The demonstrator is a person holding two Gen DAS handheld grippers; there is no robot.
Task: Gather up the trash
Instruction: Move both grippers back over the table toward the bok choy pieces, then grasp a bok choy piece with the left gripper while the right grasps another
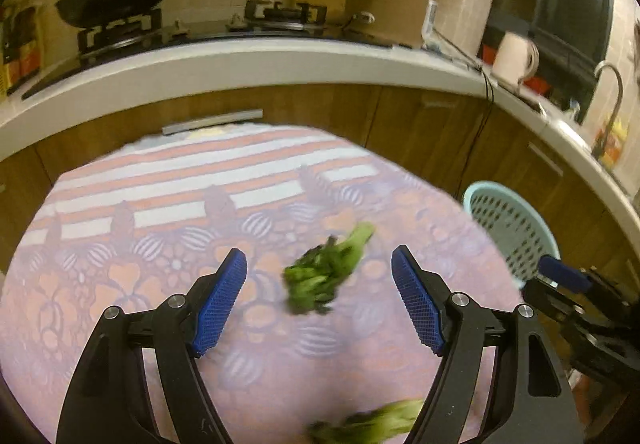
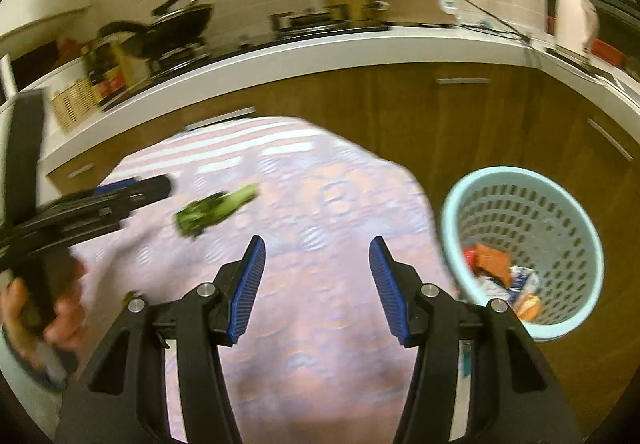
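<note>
2 leafy green scraps (image 1: 326,276) (image 1: 372,426) lay on the table (image 1: 120,284) before the released, empty left claw (image 1: 319,300) and right claw (image 2: 317,290), light, limp, best pinched at the firmer stalk.

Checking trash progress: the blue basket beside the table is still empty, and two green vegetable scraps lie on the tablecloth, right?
Not empty: the right wrist view shows wrappers already in the blue basket. Two vegetable scraps do lie on the tablecloth.
</note>
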